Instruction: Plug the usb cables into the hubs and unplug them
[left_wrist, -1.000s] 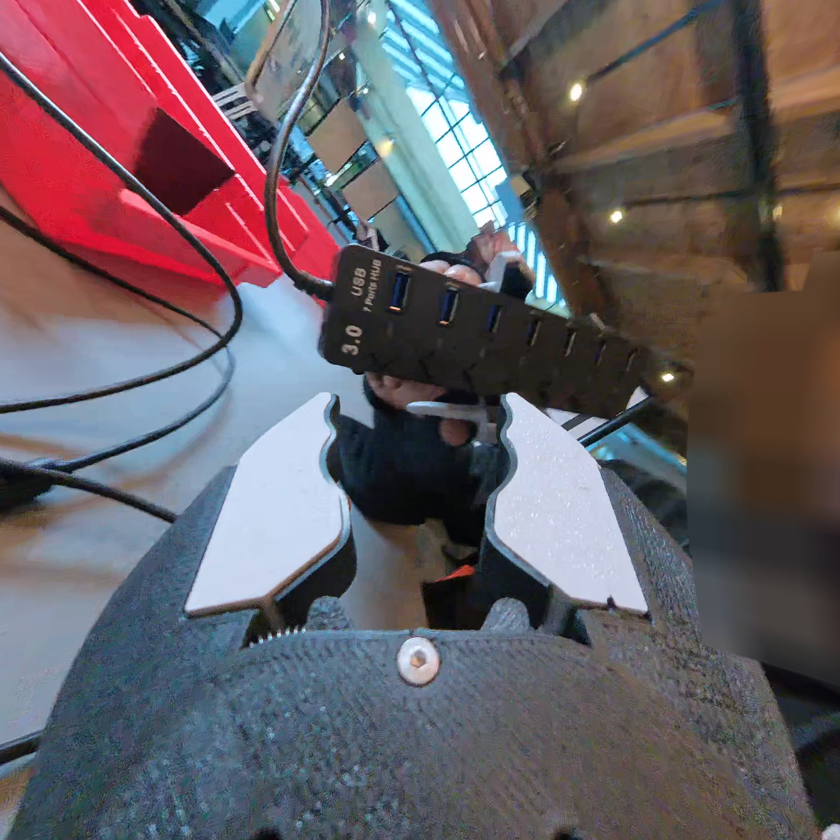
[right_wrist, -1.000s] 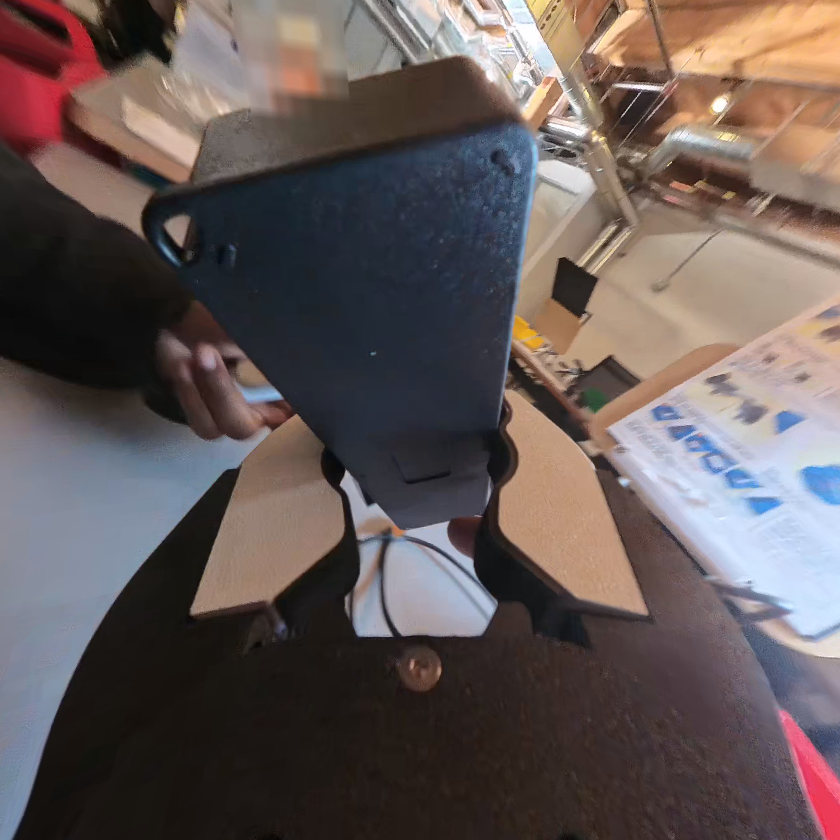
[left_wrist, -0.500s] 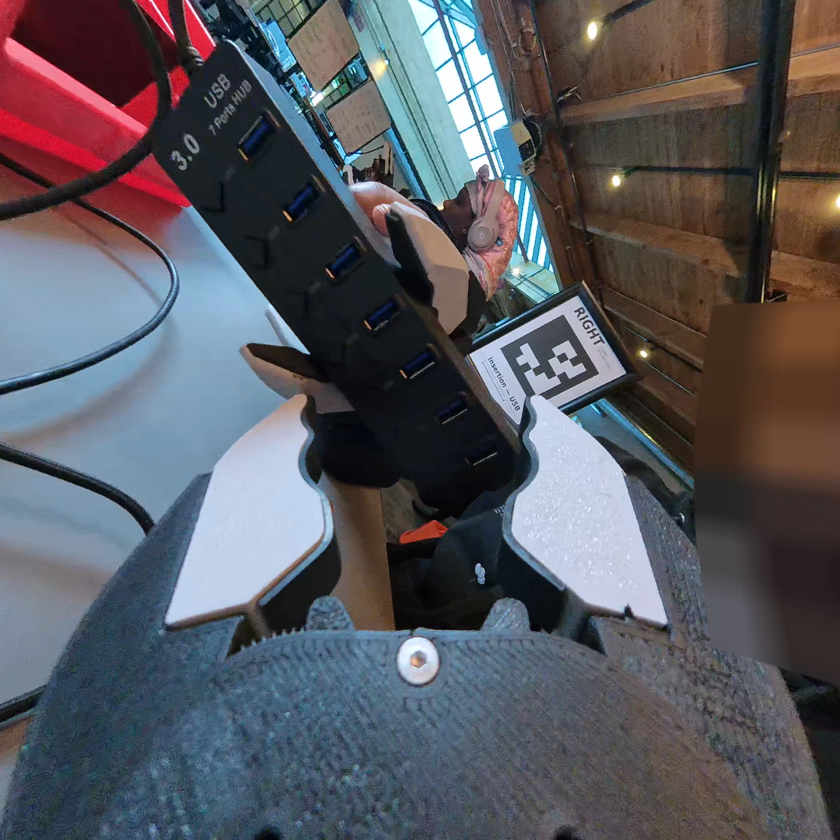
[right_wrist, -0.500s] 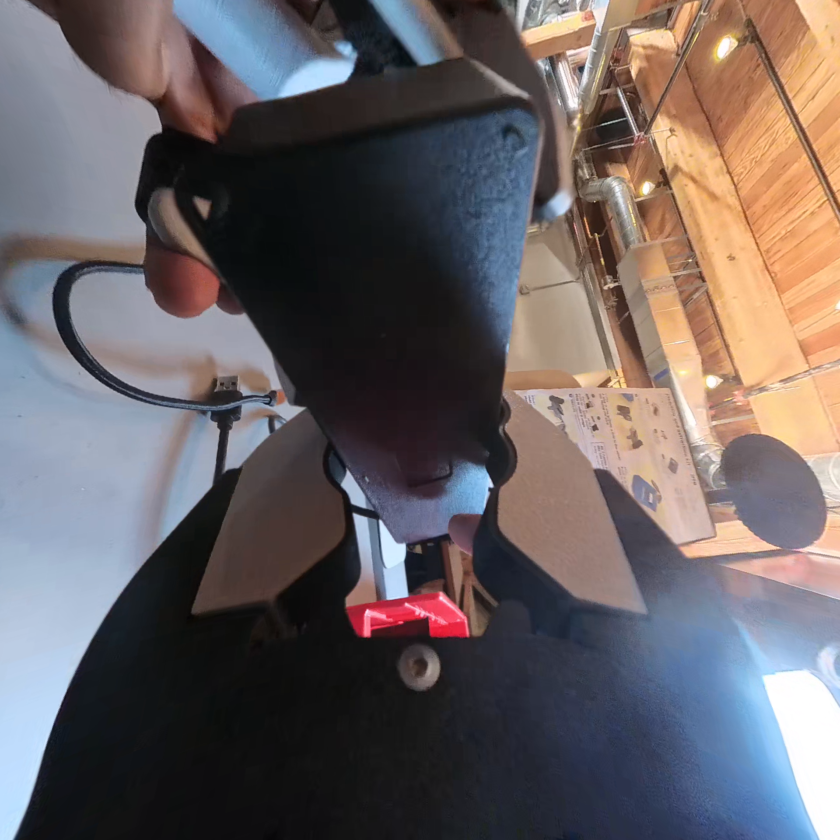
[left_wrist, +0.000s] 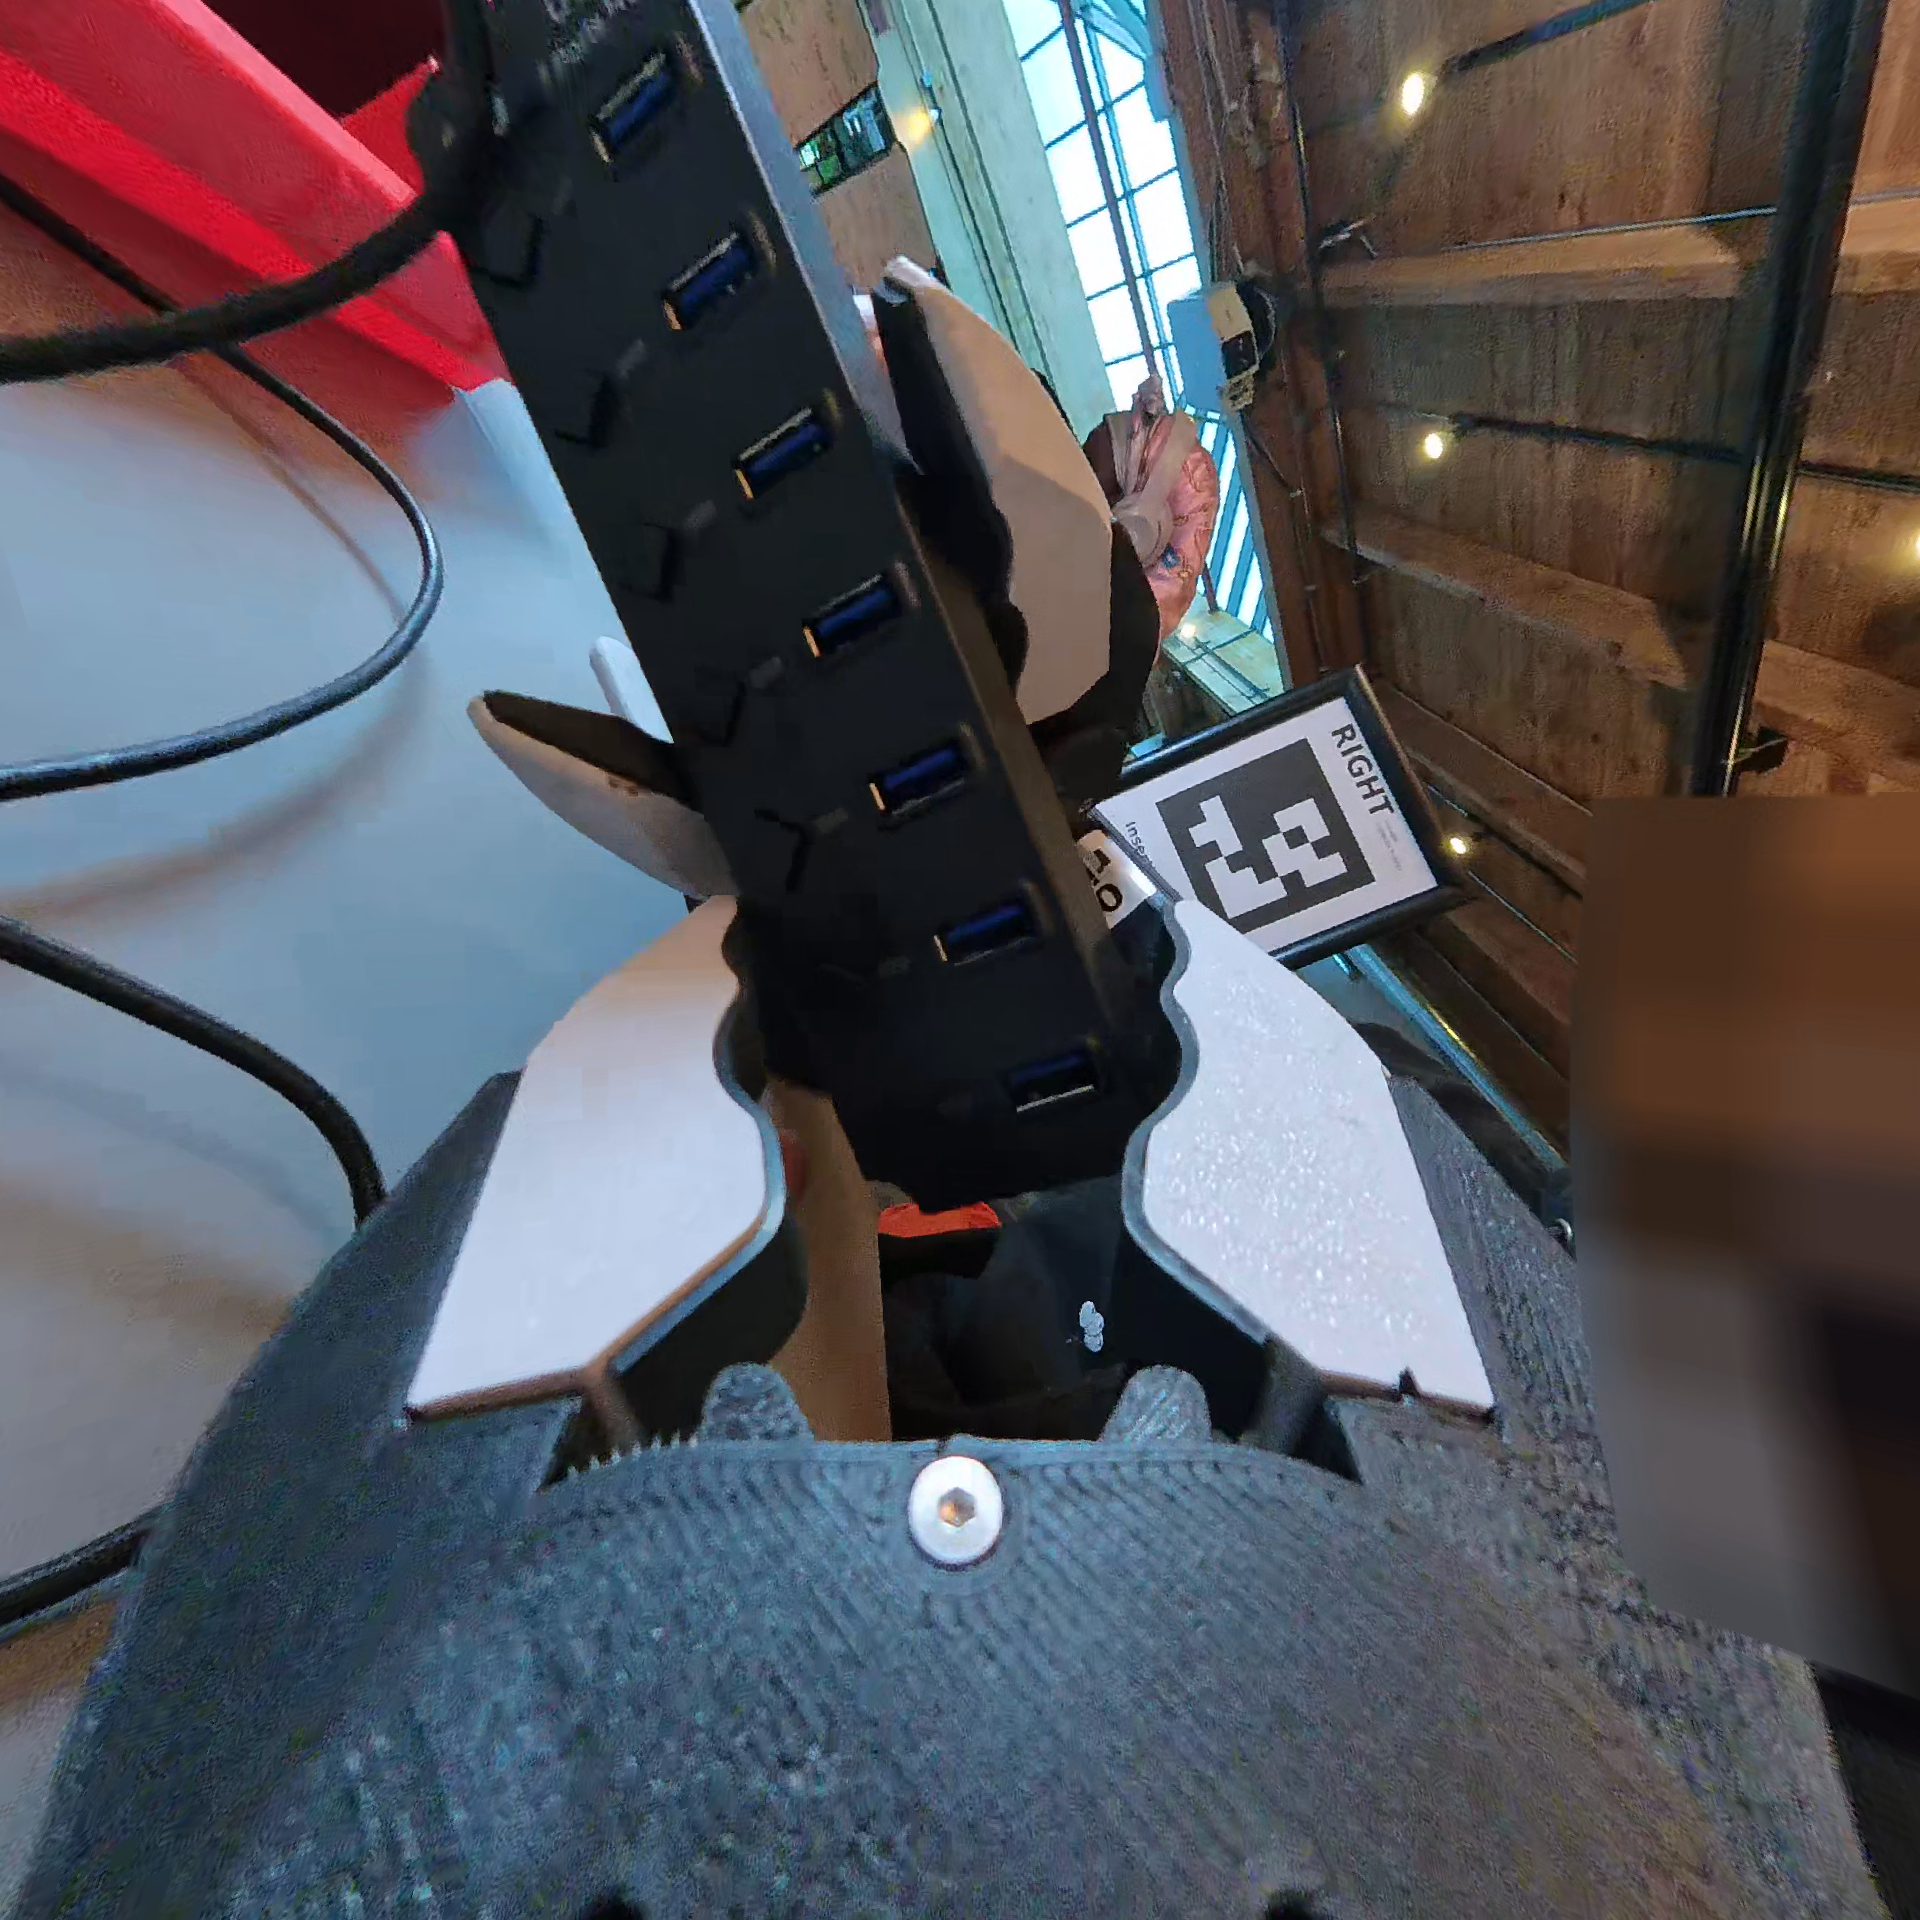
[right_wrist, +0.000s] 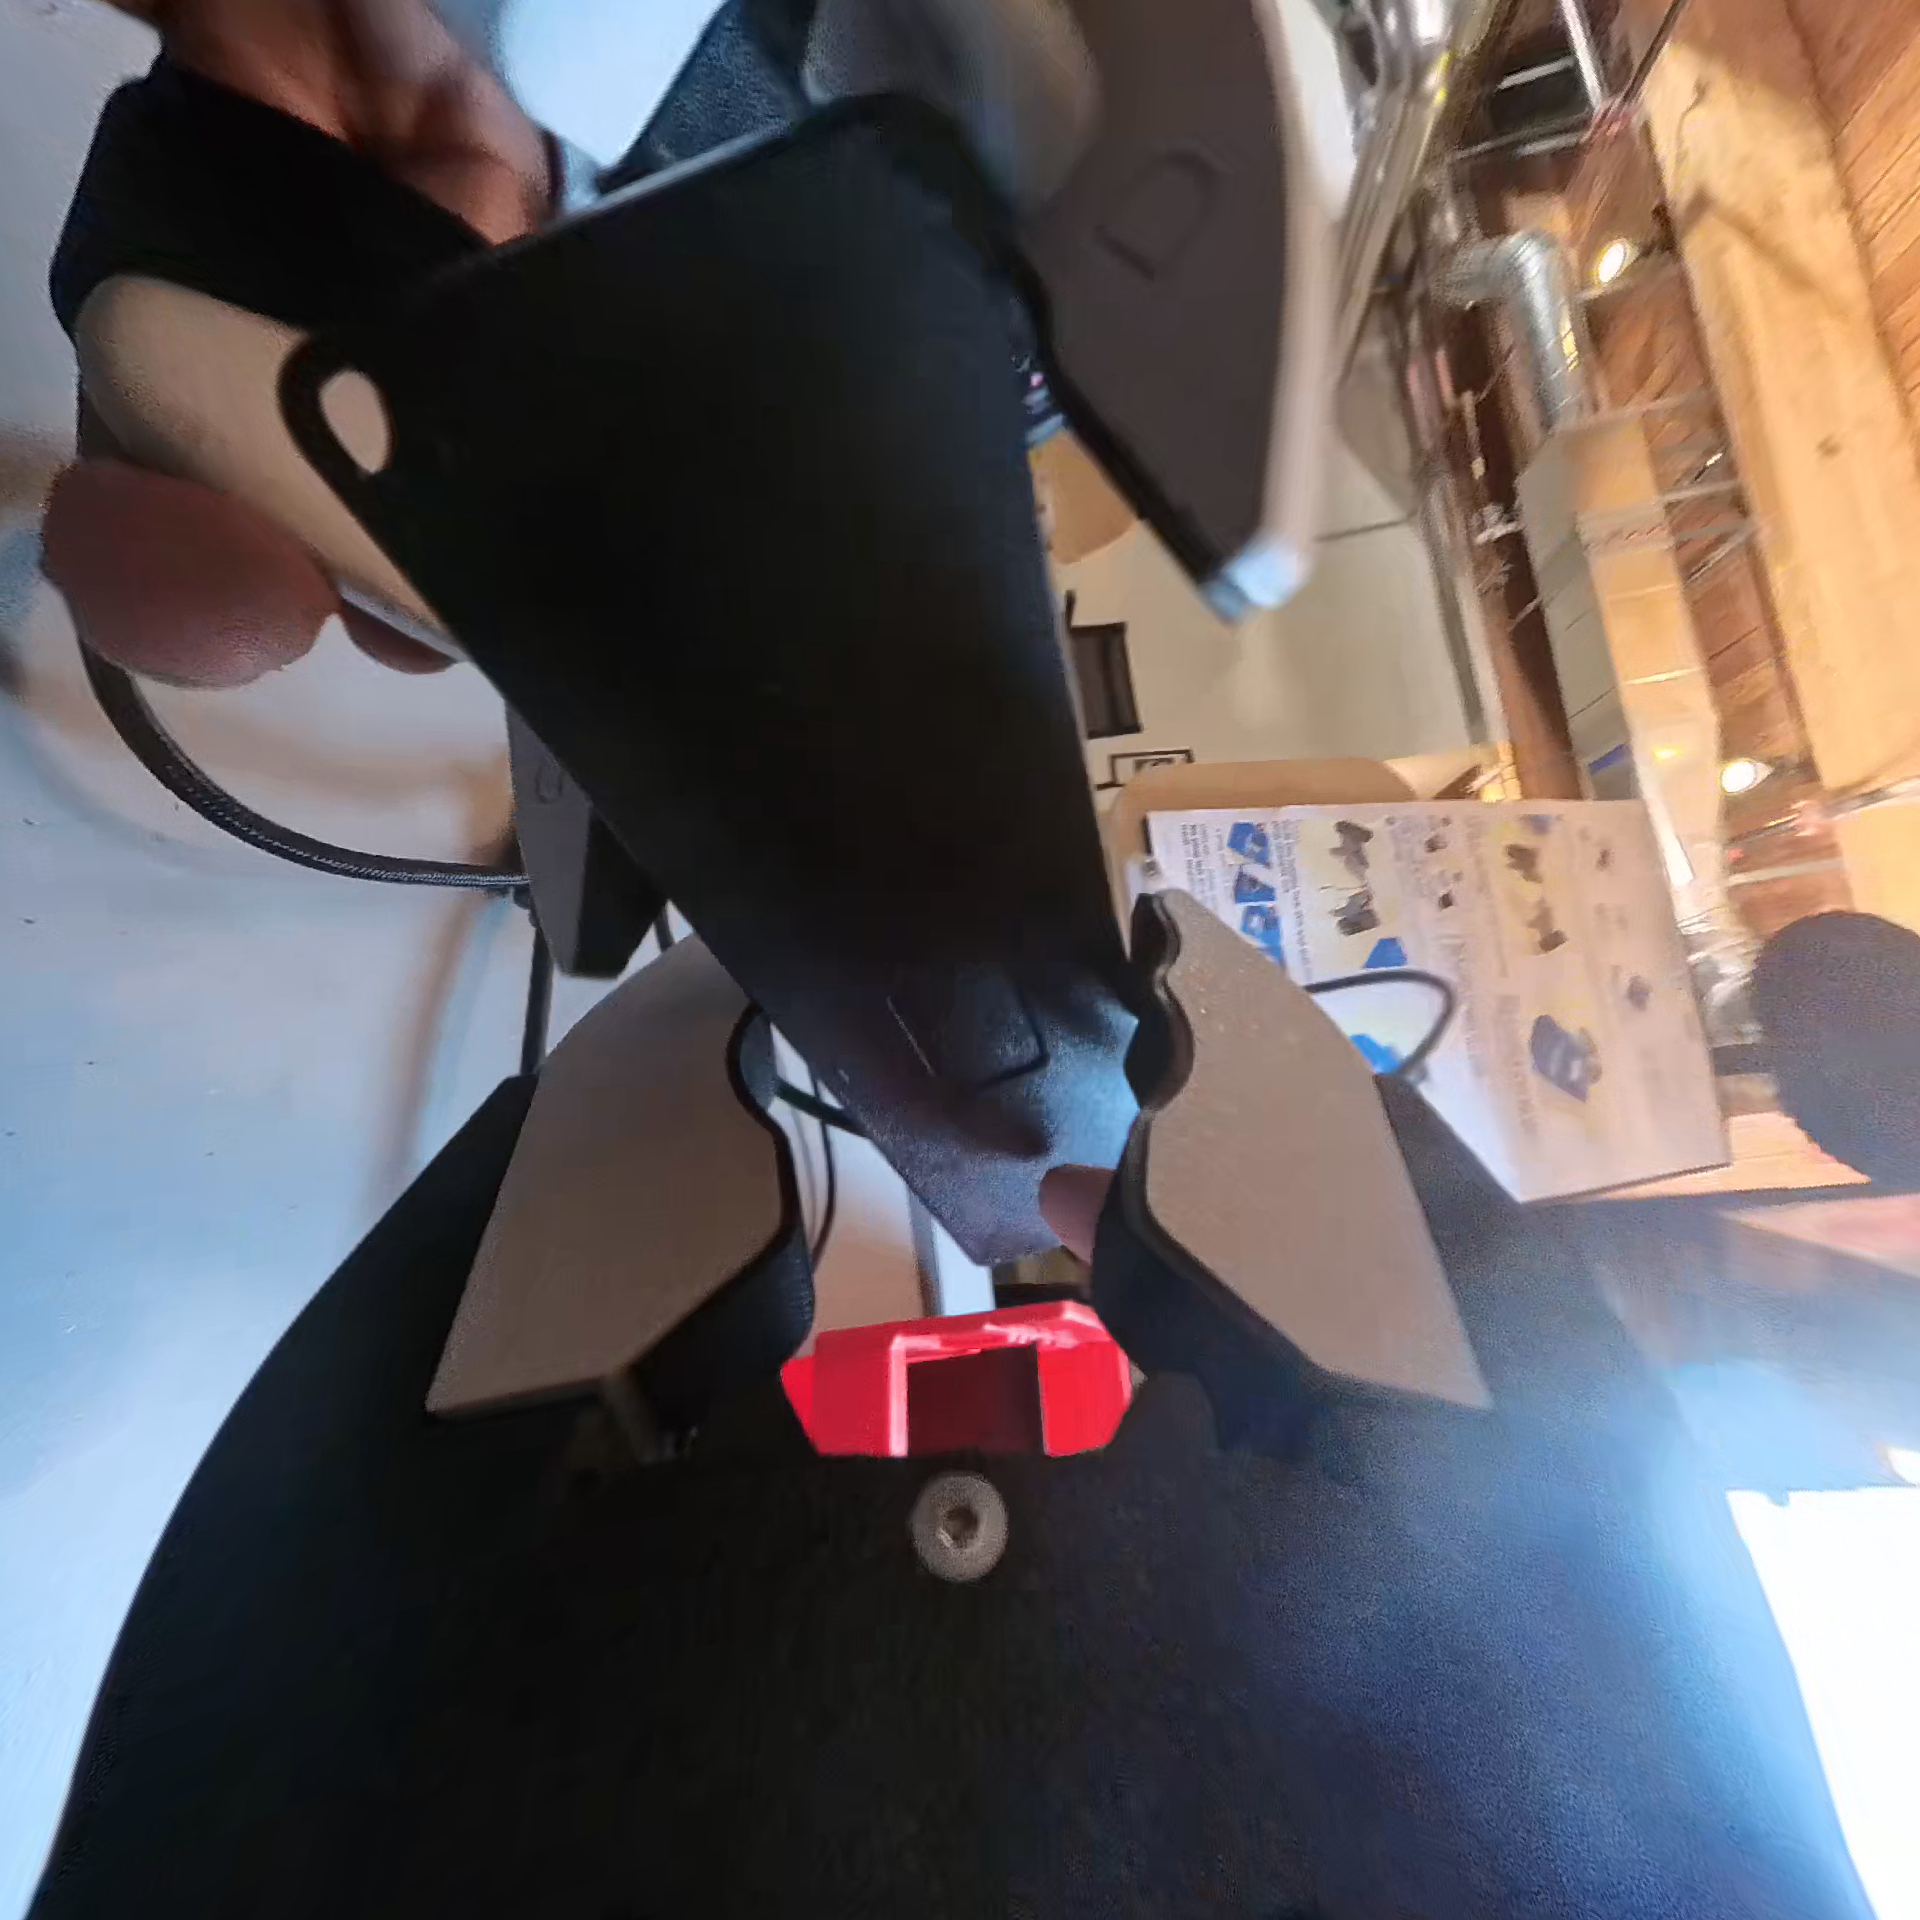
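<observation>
Between the spread left hand-held gripper (left_wrist: 951, 1023) fingers, the hub (left_wrist: 831, 644) (right hand-held gripper (left_wrist: 831, 665) clamping it at 12 o'clock) may slip if released early.

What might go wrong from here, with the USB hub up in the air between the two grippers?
1. The USB hub hangs tilted, with only the right gripper clamping its sides; if the open left gripper closes on the lower end, the hub may pivot or slip.
2. The hub's black cable loops across the table and could snag or tug.
</observation>
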